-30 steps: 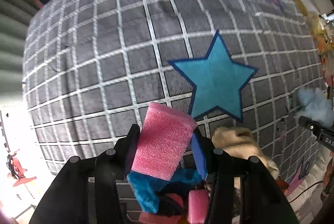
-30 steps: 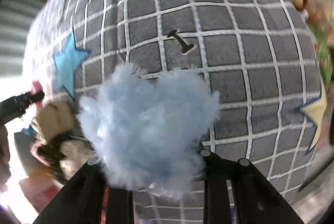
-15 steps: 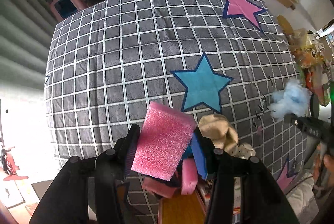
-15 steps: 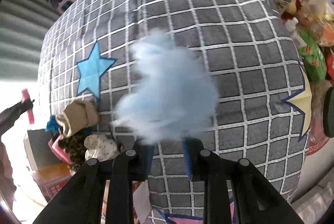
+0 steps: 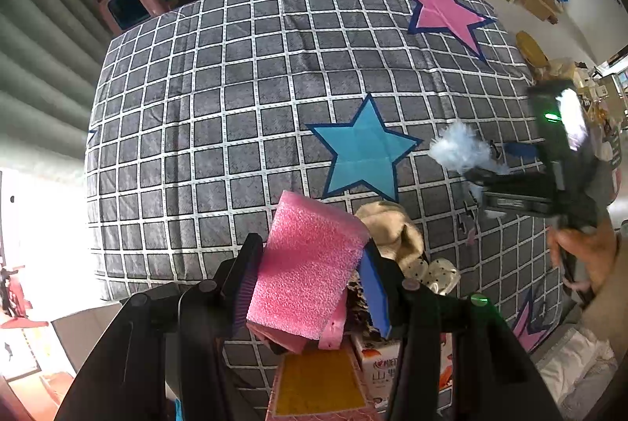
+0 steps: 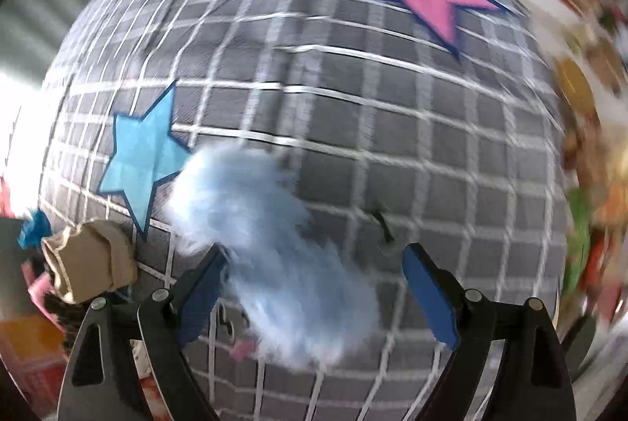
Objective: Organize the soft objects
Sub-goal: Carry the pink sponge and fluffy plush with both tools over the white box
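A big grey checked blanket [image 5: 243,99] with a blue star [image 5: 363,152] and a pink star [image 5: 443,8] covers the bed, and it fills both views. At its near edge sits a small pile of soft things, with a tan cloth bundle [image 5: 390,226] on top. The left claw [image 5: 310,275] points down and is squeezed shut on a pink sponge [image 5: 308,266], held up above the pile. The right claw [image 6: 314,287] is opening its jaws wide, and the fluffy blue puff [image 6: 271,252] sits between them but the pads no longer press it, so it looks like it is being let go onto the blanket, right beside the blue star. This step seems to be putting the soft things down in their places. Next, the right claw would need to lift clear of the puff, and the left one would need a spot for the sponge. The left view shows the sponge and a hand [image 5: 585,252] holding the right claw; the right view is blurry and shows neither, but it shows the open jaws up close.
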Demonstrator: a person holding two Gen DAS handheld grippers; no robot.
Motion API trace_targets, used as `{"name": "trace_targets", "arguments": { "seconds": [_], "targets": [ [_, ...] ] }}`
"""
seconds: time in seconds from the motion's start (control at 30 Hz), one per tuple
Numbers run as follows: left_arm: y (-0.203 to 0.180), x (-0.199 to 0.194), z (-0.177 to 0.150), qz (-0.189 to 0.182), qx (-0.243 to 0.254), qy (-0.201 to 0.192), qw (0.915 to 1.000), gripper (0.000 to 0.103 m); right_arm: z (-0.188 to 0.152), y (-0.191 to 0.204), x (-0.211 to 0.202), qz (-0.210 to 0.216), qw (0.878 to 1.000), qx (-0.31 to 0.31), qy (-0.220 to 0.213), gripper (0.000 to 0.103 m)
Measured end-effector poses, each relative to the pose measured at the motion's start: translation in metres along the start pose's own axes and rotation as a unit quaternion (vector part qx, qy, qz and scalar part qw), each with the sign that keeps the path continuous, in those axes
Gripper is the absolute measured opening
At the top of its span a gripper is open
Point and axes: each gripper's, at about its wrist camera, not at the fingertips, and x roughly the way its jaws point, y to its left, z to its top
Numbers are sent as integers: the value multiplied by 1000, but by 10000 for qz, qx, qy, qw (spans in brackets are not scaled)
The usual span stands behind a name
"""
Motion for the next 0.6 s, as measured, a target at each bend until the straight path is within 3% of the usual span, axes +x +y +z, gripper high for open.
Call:
{"name": "trace_targets", "arguments": {
  "seconds": [0.13,0.17,0.23,0.27,0.3,0.47,0.6],
  "targets": [
    [-1,3,-2,-25,-104,76,9999,52,8,31,18,23,9981,-571,235,87],
    [-1,3,-2,-24,-111,71,9999,52,9,36,22,30,9975,-627,334,68],
    [-3,1,-4,8,-96,50,9999,52,9,43,21,14,9973,-624,397,48],
    [-3,0,-5,13,-91,40,9999,52,9,43,20,20,9974,-550,463,30],
    [-4,-1,-6,15,-97,31,9999,52,10,42,20,91,9976,-434,530,27],
    [-1,-13,-12,45,-231,-83,9997,52,8,19,-9,1045,9923,543,384,27],
    [2,-26,-20,22,-271,-209,9994,52,3,25,-44,1249,9896,690,157,27]
  ]
}}
